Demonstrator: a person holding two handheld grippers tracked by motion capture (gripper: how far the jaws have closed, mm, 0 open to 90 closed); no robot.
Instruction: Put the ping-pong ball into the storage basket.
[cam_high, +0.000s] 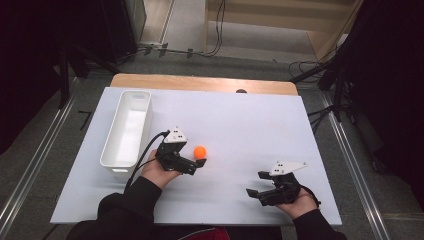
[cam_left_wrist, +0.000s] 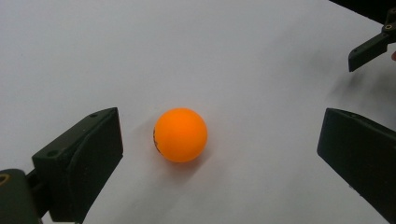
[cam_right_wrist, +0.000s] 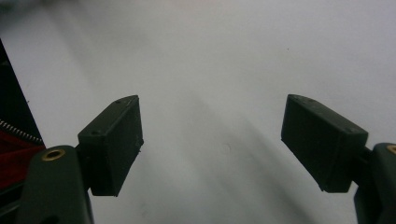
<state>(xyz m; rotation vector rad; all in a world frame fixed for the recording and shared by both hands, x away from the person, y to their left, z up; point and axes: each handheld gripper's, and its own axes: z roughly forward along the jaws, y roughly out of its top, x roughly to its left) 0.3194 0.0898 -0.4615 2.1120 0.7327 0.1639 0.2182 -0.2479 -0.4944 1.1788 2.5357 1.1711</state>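
White board (cam_high: 240, 120) covers the wooden table, and an orange ball (cam_high: 200, 151) is seen on it right of a white bin (cam_high: 126, 131). Between the widely parted jaws of the left gripper (cam_high: 199, 164) the ball (cam_left_wrist: 180, 135) is framed, untouched; a dark mark on its side is too small to be read. The right gripper (cam_high: 254, 185), also spread apart, is held near the front edge, and bare board (cam_right_wrist: 215, 70) is seen between its jaws.

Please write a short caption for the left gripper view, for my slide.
Open left tongs frame an orange ball resting on the white table, not yet gripped.
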